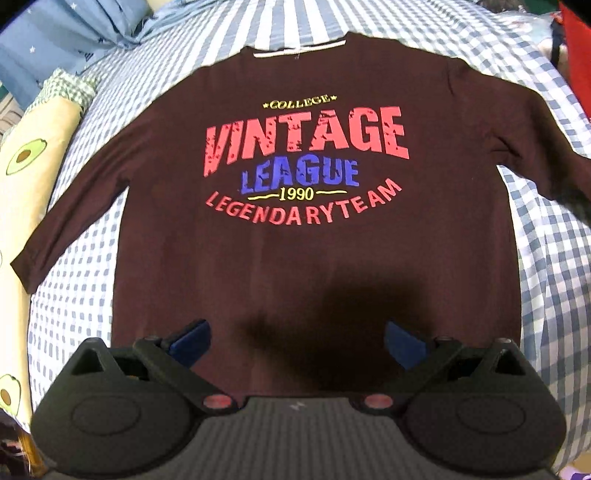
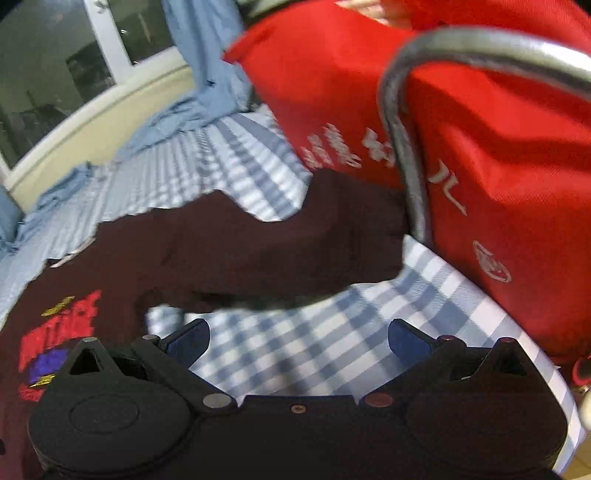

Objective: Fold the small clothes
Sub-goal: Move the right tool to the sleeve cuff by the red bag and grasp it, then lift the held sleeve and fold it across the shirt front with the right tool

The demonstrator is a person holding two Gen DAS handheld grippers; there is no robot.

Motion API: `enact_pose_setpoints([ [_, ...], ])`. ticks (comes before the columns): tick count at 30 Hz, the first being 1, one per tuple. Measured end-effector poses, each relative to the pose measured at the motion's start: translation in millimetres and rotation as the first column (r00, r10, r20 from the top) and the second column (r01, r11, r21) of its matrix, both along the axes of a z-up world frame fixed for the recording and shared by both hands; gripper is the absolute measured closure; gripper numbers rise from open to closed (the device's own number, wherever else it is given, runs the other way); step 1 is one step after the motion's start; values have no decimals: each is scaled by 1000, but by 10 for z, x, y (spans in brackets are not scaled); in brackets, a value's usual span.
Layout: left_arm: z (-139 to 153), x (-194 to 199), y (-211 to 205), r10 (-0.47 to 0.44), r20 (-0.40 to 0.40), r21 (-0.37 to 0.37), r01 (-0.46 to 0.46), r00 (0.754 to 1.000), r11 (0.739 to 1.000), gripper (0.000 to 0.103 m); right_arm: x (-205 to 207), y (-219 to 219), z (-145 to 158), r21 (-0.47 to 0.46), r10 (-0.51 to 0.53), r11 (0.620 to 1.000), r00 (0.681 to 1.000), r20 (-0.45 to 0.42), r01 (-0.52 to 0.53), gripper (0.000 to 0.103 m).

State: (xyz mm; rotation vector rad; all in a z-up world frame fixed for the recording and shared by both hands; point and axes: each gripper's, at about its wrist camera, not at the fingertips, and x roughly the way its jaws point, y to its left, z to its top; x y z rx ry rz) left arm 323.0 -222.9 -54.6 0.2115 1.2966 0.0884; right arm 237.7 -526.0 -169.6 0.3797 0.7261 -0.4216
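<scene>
A dark maroon long-sleeved shirt (image 1: 303, 258) printed "VINTAGE LEAGUE" lies flat, print up, on a blue-and-white checked sheet (image 1: 74, 295), collar far, sleeves spread. My left gripper (image 1: 297, 343) hovers open over the shirt's lower hem, nothing between its blue fingertips. In the right wrist view the same shirt (image 2: 221, 251) shows its right sleeve stretched toward a red bag. My right gripper (image 2: 299, 343) is open above bare checked sheet (image 2: 332, 332), just short of that sleeve.
A red fabric bag (image 2: 480, 147) with white print and a grey metal tube (image 2: 402, 147) stand close on the right. An avocado-print pillow (image 1: 33, 155) lies at the left. Blue bedding (image 1: 74, 33) is bunched at the far edge below a window (image 2: 55, 74).
</scene>
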Motion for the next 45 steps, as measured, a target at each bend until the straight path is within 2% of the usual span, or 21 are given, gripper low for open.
enact_pose_setpoints([
  [5,-99,106,-119,19,-39,13,-18,999,1000,1,108,-165,-124,-40,-22,999,999,-36,20,0],
  [13,-209,153,-254,35,-88,21,-34,995,999,1,307,-415,-234,2,-66,998,996,-52,66,0],
  [17,-228,164,-313,33,-98,39,-29,995,999,1,384,-538,-337,-5,-86,996,996,14,86,1],
  [19,-216,171,-332,33,-97,42,-29,995,999,1,401,-595,-391,-8,-128,992,991,43,128,6],
  [24,-181,183,-341,36,-87,52,-32,996,998,1,340,-625,-464,18,-258,966,959,114,258,14],
  [31,-146,181,-307,40,-78,63,-35,996,997,1,434,-702,-597,67,-417,909,902,110,412,25],
  [37,-96,133,-197,58,-63,67,-54,996,996,1,644,-837,-692,147,-447,890,888,103,431,40],
  [38,-89,123,-172,64,-61,64,-60,996,996,1,666,-832,-693,148,-456,886,885,99,440,45],
  [39,-83,115,-147,69,-58,62,-66,996,996,1,670,-820,-684,143,-461,883,882,96,446,65],
  [40,-77,106,-122,76,-54,57,-73,996,996,1,689,-814,-672,132,-476,876,876,73,465,72],
  [41,-72,99,-97,84,-51,51,-81,995,995,1,685,-818,-660,137,-481,872,874,67,470,74],
  [42,-68,93,-72,90,-48,44,-88,995,995,1,693,-806,-653,141,-480,873,874,71,468,81],
  [45,-71,69,-3,106,-40,25,-105,994,994,1,693,-717,-501,96,-435,899,897,82,427,85],
])
